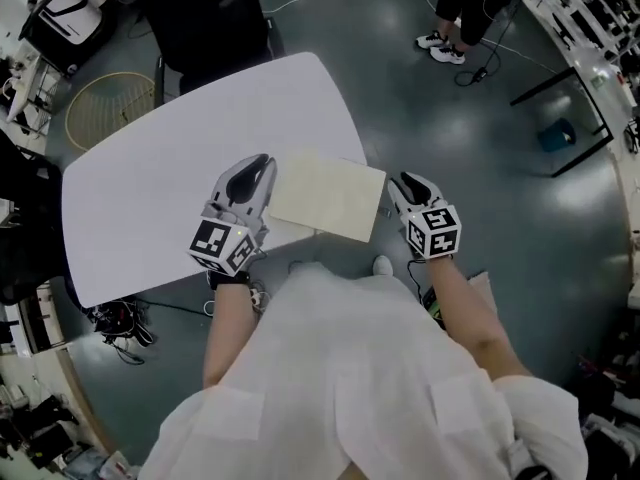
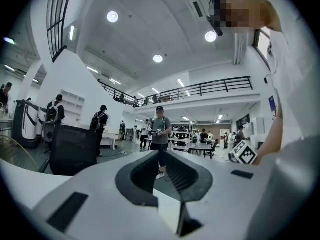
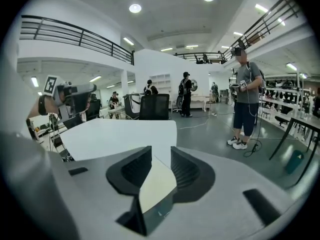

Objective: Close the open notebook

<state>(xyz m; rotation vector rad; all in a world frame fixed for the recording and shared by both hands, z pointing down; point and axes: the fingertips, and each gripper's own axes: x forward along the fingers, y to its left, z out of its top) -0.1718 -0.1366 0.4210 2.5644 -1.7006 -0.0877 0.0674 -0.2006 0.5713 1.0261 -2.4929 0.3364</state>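
Note:
A cream notebook (image 1: 328, 196) lies flat on the white table (image 1: 150, 188) near its front right corner, showing as one plain rectangle. My left gripper (image 1: 262, 165) rests at the notebook's left edge, its jaws apart with nothing between them (image 2: 161, 159). My right gripper (image 1: 400, 181) sits at the notebook's right edge, just off the table's corner. In the right gripper view the notebook's corner (image 3: 157, 184) lies in the gap between the open jaws (image 3: 161, 156), and the pads stand clear of it.
A black office chair (image 1: 210, 18) stands at the table's far side, with a round wire basket (image 1: 105, 108) to its left. A person (image 1: 460, 13) stands on the grey floor at the back right. Cables (image 1: 120, 318) lie under the table's left end.

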